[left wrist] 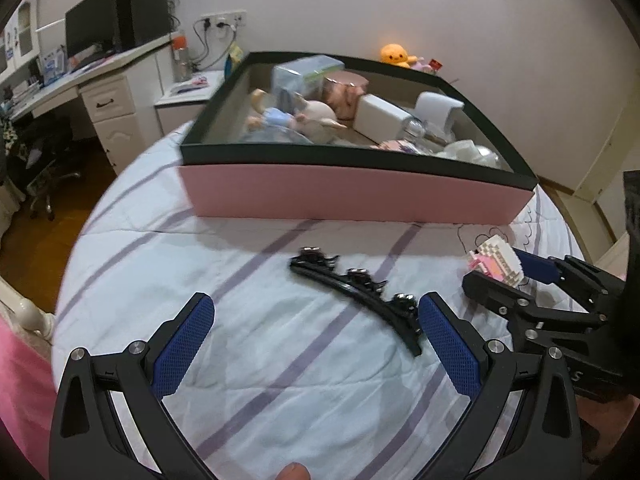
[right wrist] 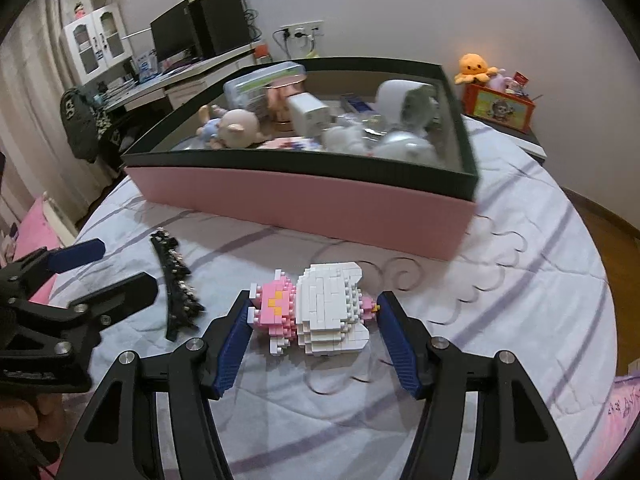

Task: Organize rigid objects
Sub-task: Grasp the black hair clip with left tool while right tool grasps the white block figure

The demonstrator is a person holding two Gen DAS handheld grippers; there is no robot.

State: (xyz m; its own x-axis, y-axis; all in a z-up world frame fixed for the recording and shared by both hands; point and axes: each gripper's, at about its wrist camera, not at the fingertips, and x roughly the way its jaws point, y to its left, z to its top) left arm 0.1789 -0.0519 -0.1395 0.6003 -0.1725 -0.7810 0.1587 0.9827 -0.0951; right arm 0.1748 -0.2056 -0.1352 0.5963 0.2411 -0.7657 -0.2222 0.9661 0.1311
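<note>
**Two pieces left on the bed, box already well filled**

While the pink box (right wrist: pixel 304 204) beyond both claws already holds a doll, a white block, a clear case and other small things, two rigid pieces still lie on the striped bedspread (left wrist: pixel 280 380) in front of it. The right gripper (right wrist: pixel 312 320) brackets the pink-and-white brick figure (right wrist: pixel 320 312): its jaws stand half-closed, one pad at each end of the figure, close to the bricks or just touching them, but a firm clamp cannot be confirmed. The left gripper (left wrist: pixel 316 344) is spread wide and empty, with the black studded hair clip (left wrist: pixel 356 292) lying ahead of it, the clip's near end just beside its right pad. Judging by this, most sorting looks done; what remains is gripping each piece, lifting it and setting it inside the box just ahead.
</note>
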